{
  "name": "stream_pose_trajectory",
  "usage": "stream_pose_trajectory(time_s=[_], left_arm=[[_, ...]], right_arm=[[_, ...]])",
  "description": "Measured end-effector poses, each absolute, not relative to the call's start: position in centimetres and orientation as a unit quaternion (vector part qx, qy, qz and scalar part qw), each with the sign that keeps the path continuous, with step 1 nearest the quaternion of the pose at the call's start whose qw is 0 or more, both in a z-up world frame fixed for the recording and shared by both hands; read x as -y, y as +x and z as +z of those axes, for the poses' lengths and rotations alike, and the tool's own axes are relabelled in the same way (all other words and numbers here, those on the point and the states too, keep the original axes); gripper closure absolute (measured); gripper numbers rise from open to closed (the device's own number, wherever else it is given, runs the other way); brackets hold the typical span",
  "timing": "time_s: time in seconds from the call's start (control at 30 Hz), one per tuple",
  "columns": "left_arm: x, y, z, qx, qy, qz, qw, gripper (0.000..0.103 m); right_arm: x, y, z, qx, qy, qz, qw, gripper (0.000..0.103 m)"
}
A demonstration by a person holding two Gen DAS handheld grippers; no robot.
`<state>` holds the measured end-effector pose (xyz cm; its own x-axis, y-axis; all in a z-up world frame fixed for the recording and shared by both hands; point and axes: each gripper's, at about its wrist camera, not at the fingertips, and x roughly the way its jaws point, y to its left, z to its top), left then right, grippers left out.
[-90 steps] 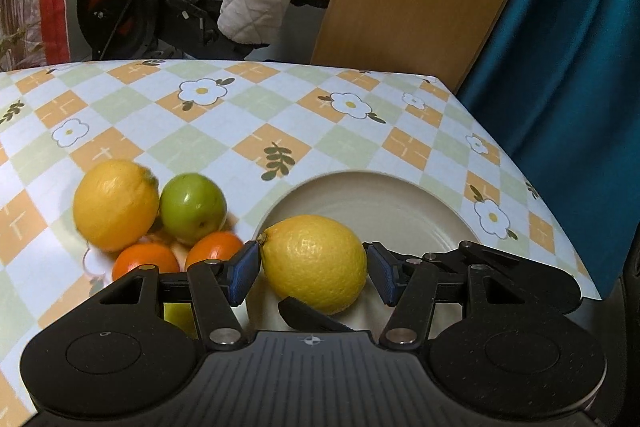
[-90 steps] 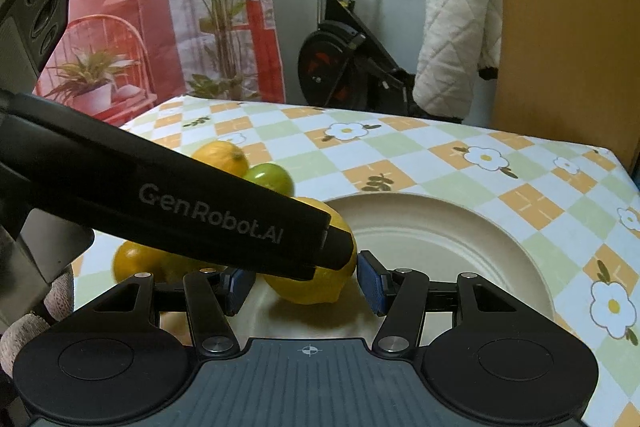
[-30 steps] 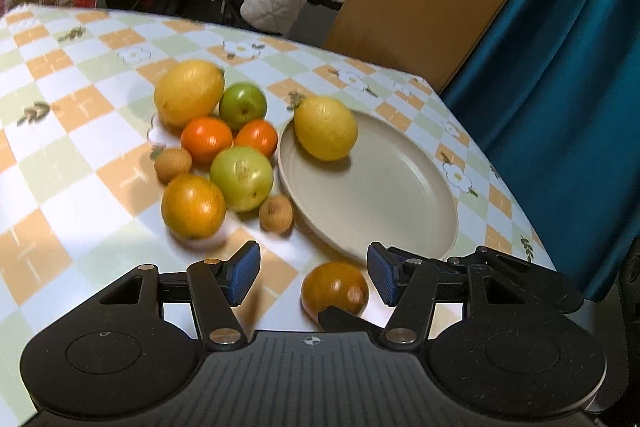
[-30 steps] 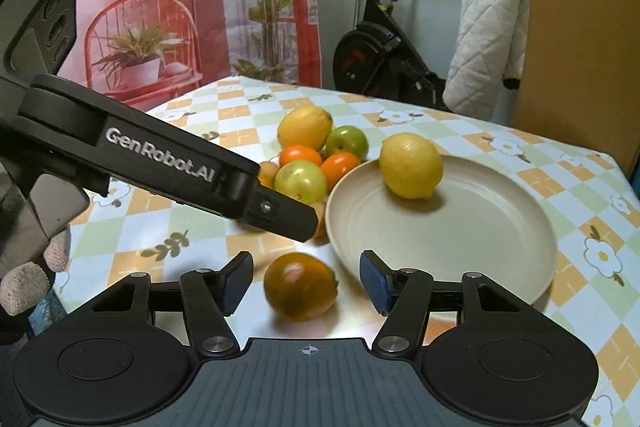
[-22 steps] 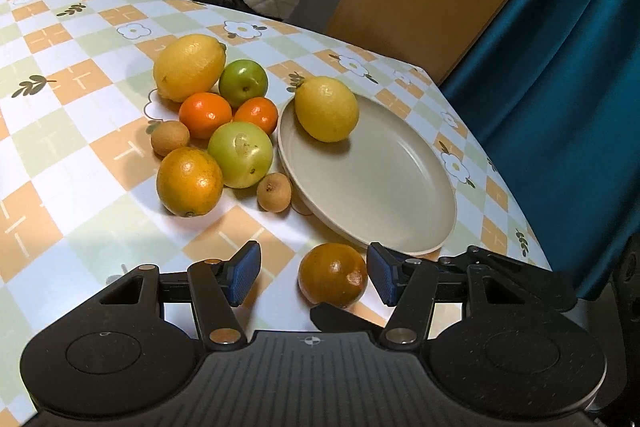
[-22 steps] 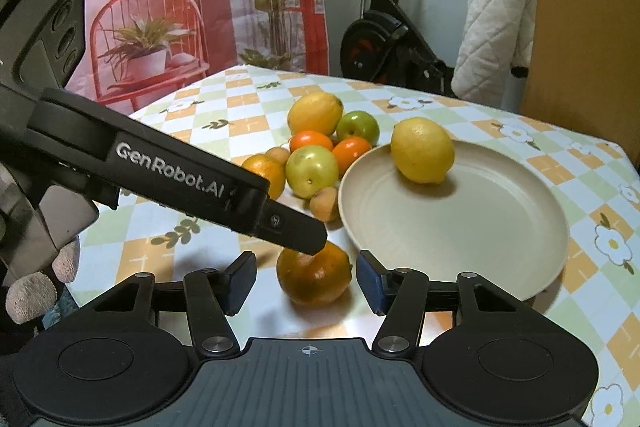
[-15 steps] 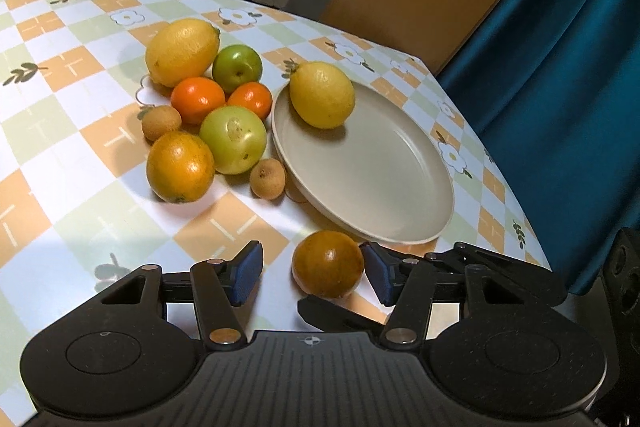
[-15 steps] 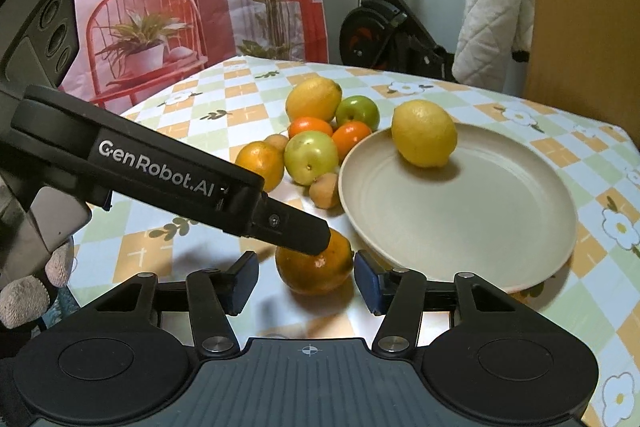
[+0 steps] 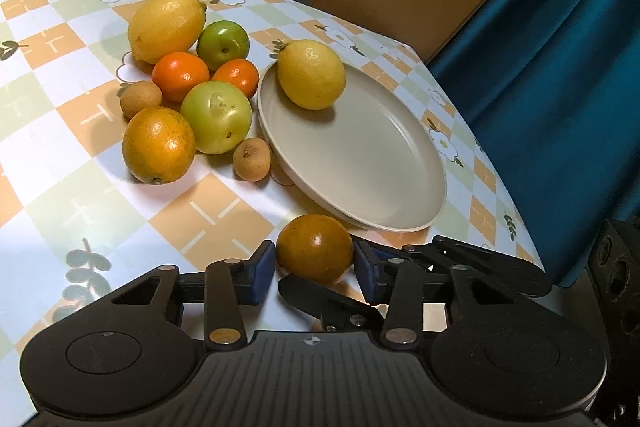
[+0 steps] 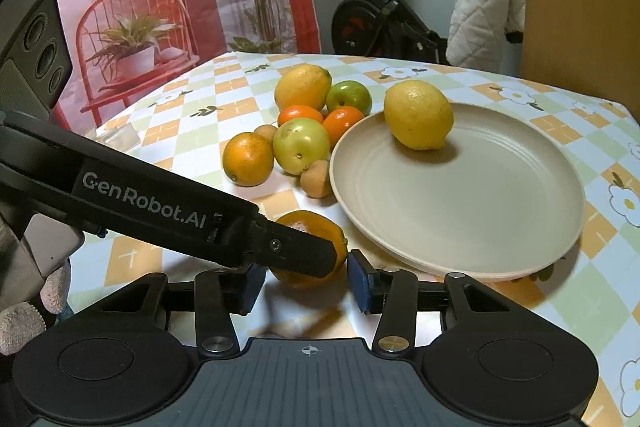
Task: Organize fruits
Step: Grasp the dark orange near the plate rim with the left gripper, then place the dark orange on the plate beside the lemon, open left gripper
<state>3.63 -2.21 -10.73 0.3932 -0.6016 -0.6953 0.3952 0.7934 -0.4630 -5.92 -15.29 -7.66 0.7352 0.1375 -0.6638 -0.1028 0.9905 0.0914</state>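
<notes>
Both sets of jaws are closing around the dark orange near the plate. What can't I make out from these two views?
- Dark orange, right wrist view: left gripper's finger covers its front.
- Left wrist view: whether the pads press on it yet.
- Small brown fruit, right wrist view: mostly behind other fruit.

text: "GenRobot.AI" | on: left gripper arm, white lettering | other readable text: none

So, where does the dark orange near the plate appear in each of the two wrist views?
Left wrist view: the dark orange sits low in the centre, between the left gripper fingers, just below the plate rim.
Right wrist view: the dark orange sits low, left of centre, partly hidden behind the other gripper's black finger, left of the plate.
Shared landmark: the lemon on the plate.
</notes>
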Motion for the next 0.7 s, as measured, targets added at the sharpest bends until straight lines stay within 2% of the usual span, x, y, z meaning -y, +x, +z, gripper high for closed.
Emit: stream_pose_trajectory(time_s=[0.7], left_arm=[[2.9, 2.9, -7.4, -0.407, -0.061, -0.303, 0.859, 0.058]], right_arm=[[15.5, -6.1, -5.5, -0.308, 0.019, 0.067, 0.949, 0.062]])
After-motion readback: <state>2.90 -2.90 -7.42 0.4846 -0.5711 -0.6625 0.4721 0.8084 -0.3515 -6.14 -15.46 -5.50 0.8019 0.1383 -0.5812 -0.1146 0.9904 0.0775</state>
